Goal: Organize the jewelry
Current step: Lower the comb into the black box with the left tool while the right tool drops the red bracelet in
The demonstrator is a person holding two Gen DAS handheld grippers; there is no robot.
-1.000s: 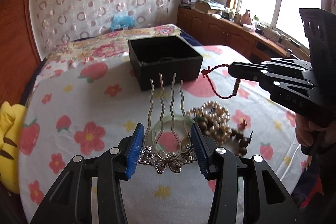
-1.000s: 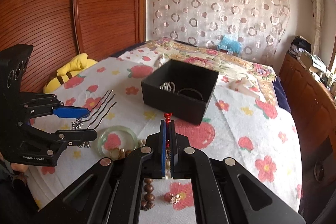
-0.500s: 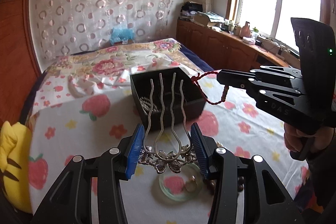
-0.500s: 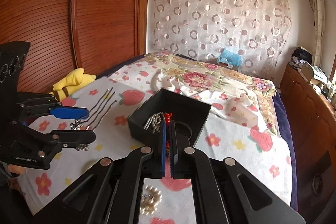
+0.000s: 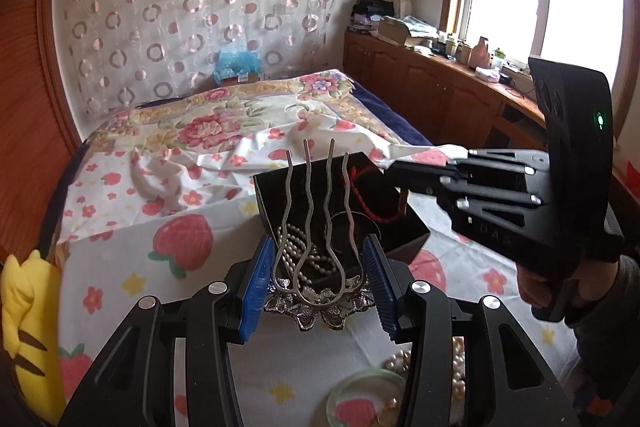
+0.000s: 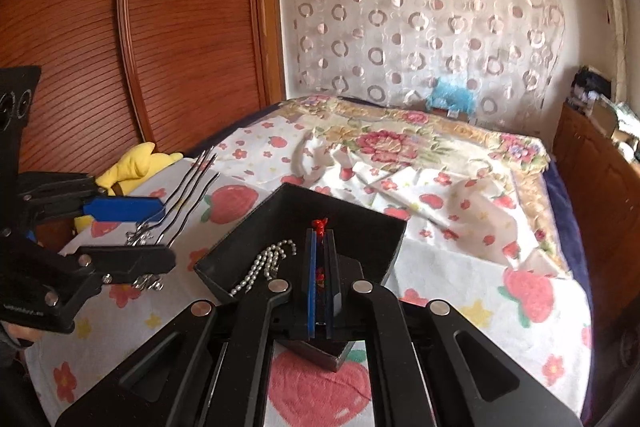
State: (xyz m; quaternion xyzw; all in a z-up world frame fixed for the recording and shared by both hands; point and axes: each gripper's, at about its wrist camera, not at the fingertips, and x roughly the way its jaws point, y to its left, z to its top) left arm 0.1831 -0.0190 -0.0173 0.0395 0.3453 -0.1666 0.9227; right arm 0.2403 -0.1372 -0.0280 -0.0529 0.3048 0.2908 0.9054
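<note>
My left gripper (image 5: 318, 279) is shut on a silver four-pronged hair comb (image 5: 318, 211) by its flowered base, prongs pointing up and away, just in front of the black box (image 5: 404, 247). From the right wrist view that left gripper (image 6: 160, 231) and comb (image 6: 188, 183) hover left of the box (image 6: 372, 223). My right gripper (image 6: 321, 239) hangs over the box with a red cord bracelet (image 6: 320, 225) between its pads. Its jaws are opening, with a thin gap showing. The cord (image 5: 362, 203) still dangles from the right gripper (image 5: 394, 167) into the box. A pearl strand (image 6: 264, 263) lies inside.
A green bangle (image 5: 368, 399) and a heap of pearl and brown beads (image 5: 400, 359) lie on the strawberry-print sheet (image 5: 120, 267) below my left gripper. A yellow plush toy (image 6: 136, 163) sits at the bed's left edge by the wooden wardrobe. A hand (image 5: 548, 283) grips the right tool.
Both grippers travelled forward to the black box. The red cord now hangs over the box's inside, the comb has reached its near edge, and the right pads have parted slightly.
</note>
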